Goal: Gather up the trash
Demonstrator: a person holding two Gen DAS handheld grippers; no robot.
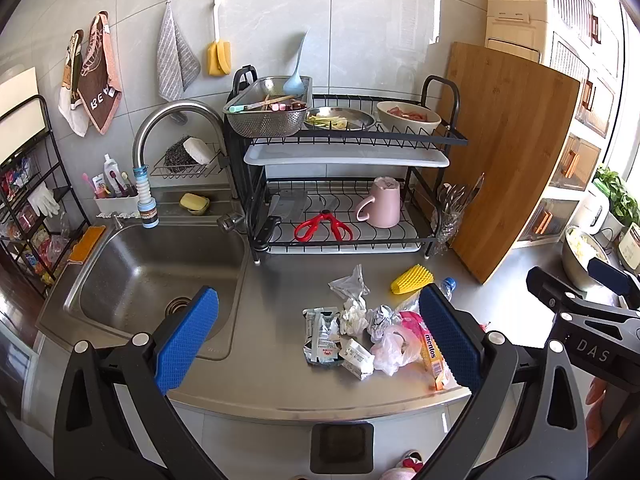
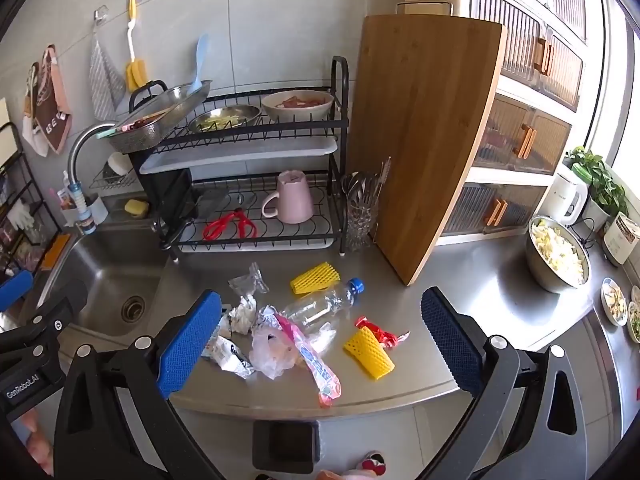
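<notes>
A heap of trash lies near the front edge of the steel counter [image 2: 480,312]. It holds a clear bottle [image 2: 320,306], two yellow foam nets [image 2: 314,278] [image 2: 370,352], a red wrapper [image 2: 380,332], a pink candy wrapper [image 2: 316,364], a thin plastic bag [image 2: 272,352], crumpled tissue [image 1: 354,316], a foil pouch [image 1: 322,334] and a small white box [image 1: 357,358]. My left gripper [image 1: 320,338] hovers open above the heap's left part. My right gripper [image 2: 320,342] hovers open over its middle. Neither touches anything.
A steel sink [image 1: 160,276] is to the left. Behind the trash stand a black dish rack [image 1: 344,208] and a leaning wooden cutting board [image 2: 424,140]. A steel bowl of chopped food [image 2: 558,256] sits at the right. A dark square container [image 1: 342,446] shows below the counter edge.
</notes>
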